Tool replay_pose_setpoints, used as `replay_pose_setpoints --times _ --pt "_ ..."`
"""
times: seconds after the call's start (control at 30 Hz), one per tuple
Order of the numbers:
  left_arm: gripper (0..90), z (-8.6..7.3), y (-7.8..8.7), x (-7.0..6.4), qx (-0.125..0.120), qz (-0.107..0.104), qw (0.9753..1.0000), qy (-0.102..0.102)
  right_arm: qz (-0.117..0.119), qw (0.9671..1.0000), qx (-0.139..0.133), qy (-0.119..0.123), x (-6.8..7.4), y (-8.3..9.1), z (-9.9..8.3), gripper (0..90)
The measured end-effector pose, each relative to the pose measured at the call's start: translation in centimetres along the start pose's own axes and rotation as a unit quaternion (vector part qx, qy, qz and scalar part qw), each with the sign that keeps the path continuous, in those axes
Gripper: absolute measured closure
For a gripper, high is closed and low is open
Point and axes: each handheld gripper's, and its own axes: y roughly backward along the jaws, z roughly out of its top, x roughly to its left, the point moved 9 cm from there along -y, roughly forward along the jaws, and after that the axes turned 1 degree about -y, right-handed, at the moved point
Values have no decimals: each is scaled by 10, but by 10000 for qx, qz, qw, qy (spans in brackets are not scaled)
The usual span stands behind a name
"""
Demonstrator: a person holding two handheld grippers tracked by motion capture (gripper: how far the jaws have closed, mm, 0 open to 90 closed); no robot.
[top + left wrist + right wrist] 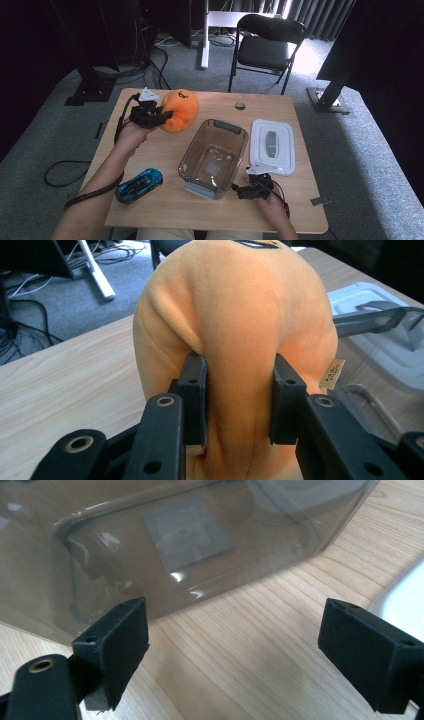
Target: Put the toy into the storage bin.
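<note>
Two tongs are in use. The left tongs [161,116] are closed on the plush [180,110], an orange, rounded toy. In the left gripper view both jaws press into a vertical fold of the plush [235,325], which bulges above and around them; a small label hangs at its side. In the high view the plush sits at the far left part of the table [150,210]; whether it rests on the wood or is lifted clear cannot be told.

The right tongs [245,190] are wide open and hold nothing. They sit low over the table at the near right, just beside the near right corner of the box [214,155]. In the right gripper view the open jaws frame bare wood, with the box wall [165,540] just ahead.

The box is clear, brown-tinted and empty. Its long axis runs from the near edge toward the far edge, tilted slightly right. Its open top lies to the right of, and nearer than, the plush. The probable next move is a carry by the left tongs rightward and toward the person until the plush is over the opening.

A white lid [271,146] lies flat, right of the box. A blue toy car [139,185] lies at the near left, by the left forearm.
</note>
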Motion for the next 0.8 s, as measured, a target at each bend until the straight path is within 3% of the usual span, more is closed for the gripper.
replay_pose_setpoints --times 0.6,0.8 --pt "676 20 -1 -42 -117 -477 9982 -344 147 9998 -62 149 15 -21 25 125" --pt "676 22 -7 -58 -76 -643 9966 -506 98 9998 -37 153 15 -20 21 125"
